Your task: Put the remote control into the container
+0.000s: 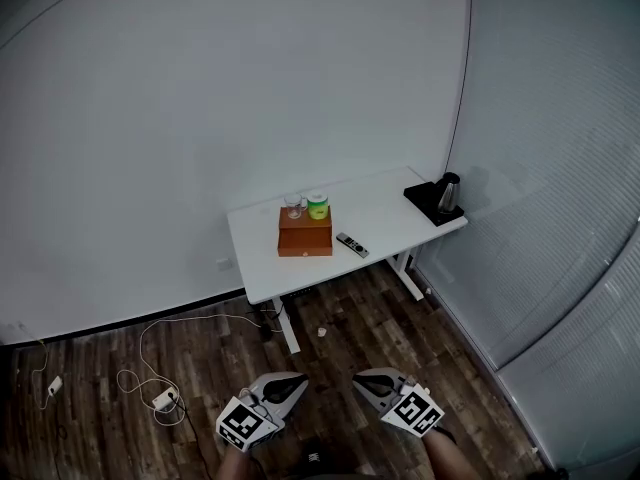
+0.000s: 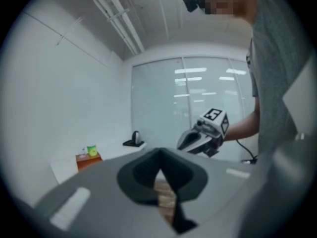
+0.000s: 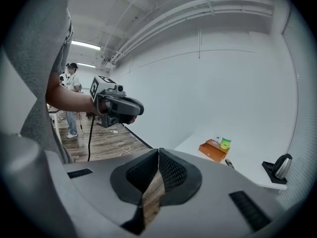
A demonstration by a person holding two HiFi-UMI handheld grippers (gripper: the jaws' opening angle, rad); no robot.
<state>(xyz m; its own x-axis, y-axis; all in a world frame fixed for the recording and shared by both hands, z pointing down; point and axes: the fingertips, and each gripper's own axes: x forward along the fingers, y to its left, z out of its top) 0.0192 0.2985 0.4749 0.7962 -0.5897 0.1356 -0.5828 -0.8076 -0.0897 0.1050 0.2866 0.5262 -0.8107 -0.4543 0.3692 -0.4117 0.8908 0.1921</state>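
Well back from the container (image 1: 305, 233), nothing done.
Remote control (image 1: 352, 245) just right of it on worktop (image 1: 380, 208); left gripper (image 1: 285, 381), right gripper (image 1: 372, 379) closed, empty; approach, grasp, placing ahead.

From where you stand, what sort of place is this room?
Most likely a sparse office or lab room. A white desk carries an electric kettle, frosted glass partition walls close off the right side, and a power strip lies on the wood-look floor.
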